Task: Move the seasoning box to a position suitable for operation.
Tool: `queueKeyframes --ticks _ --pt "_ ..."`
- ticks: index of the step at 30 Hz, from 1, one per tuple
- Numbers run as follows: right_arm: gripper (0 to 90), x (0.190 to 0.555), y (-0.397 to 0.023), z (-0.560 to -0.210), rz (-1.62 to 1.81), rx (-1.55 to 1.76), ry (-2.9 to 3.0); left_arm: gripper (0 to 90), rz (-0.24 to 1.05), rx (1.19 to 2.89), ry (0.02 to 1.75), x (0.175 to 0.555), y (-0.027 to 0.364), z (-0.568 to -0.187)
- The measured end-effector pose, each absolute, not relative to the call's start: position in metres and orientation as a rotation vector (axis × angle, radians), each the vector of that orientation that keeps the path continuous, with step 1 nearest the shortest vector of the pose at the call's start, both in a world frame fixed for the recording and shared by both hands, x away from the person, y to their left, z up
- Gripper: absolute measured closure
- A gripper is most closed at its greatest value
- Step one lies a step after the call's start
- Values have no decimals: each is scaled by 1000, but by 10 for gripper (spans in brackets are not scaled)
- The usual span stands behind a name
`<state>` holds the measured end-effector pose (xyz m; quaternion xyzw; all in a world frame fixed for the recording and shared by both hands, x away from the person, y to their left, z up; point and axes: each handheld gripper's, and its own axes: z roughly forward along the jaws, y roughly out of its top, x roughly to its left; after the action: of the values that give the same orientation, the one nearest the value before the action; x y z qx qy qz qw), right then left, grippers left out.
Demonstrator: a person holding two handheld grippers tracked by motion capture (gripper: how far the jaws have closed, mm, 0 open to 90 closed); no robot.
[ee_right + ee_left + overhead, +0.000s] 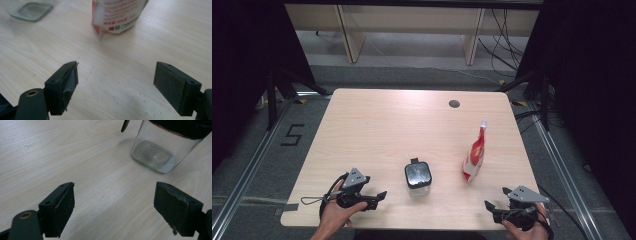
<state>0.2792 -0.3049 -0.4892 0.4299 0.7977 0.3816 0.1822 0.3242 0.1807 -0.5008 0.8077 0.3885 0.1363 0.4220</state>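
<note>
Glass jar point(418, 176) w/ black lid stands upright near centre of table point(377, 125), a bit toward the front edge, between both grippers. Going from biggest to smallest: table is light wood, w/ a small round hole point(454, 104) at about 1 o'clock from the centre, near the far edge. Next, red-white pouch point(475, 156) stands upright at approx. 3 o'clock from the jar, near it but not touching. Jar itself is clear, square w/ rounded corners, nothing visible inside; in left gripper view it point(160, 150) sits at 1 o'clock from the jaws, apart from them.

Left gripper point(381, 197) is at 8 o'clock from the jar, low over the table, jaws spread wide, nothing between the pads. Right gripper point(490, 207) is at 5 o'clock from the pouch, near front edge, jaws also wide apart & empty. In right gripper view the pouch point(117, 15) is at 12 o'clock ahead.
</note>
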Motion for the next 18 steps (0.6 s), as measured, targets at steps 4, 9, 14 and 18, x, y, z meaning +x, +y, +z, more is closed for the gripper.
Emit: queueKeyframes --ticks 4,9,14,18 --pt "208 279 -305 -489 1070 1210 2253 166 339 2022 974 324 181 -501" --pt "204 278 -304 -489 1062 1207 2242 166 350 2014 975 324 181 -501" --pt "195 278 -302 -490 1068 1206 2222 168 347 2011 983 324 182 -500" --pt "195 278 -301 -489 1074 1198 2218 173 337 1957 998 324 179 -498"
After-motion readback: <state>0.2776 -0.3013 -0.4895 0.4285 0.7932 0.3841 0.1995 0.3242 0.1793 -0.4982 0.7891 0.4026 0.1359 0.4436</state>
